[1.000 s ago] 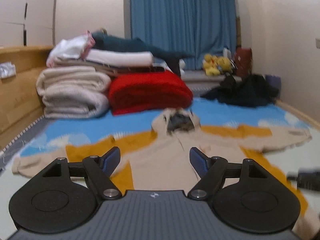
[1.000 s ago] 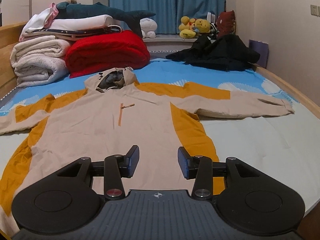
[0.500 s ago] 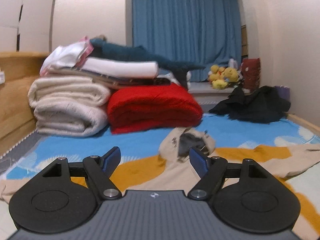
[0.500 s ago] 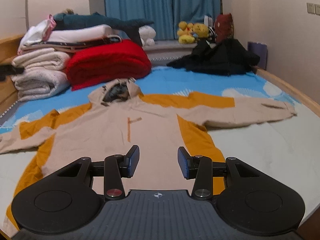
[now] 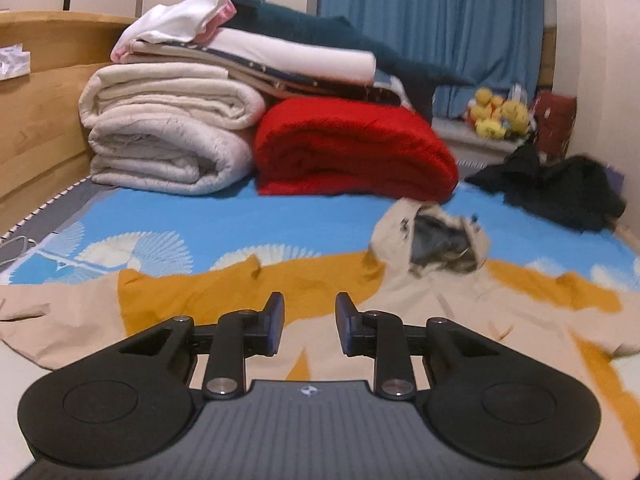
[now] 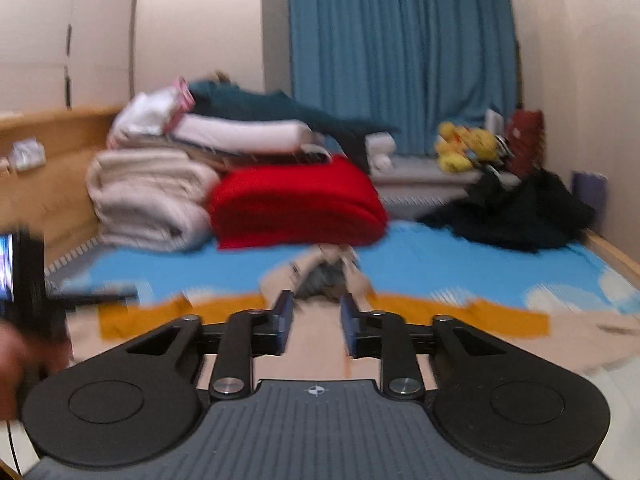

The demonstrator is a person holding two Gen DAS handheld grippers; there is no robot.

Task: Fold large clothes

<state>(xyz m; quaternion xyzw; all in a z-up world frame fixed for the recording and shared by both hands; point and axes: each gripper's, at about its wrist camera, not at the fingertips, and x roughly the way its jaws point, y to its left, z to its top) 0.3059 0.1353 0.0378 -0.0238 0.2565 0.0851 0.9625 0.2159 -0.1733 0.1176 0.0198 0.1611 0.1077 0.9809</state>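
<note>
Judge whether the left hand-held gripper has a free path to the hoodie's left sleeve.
Probably yes. The left hand-held gripper is open and holds nothing, and the sleeve lies flat on the bed sheet, to its left, with nothing lying between them.

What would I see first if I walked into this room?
Probably the bright red blanket, folded at the far end of the bed beside a tall pile of pale bedding. Then the tan and orange hoodie spread flat on the blue sheet, with yellow plush toys under the blue curtain.
</note>
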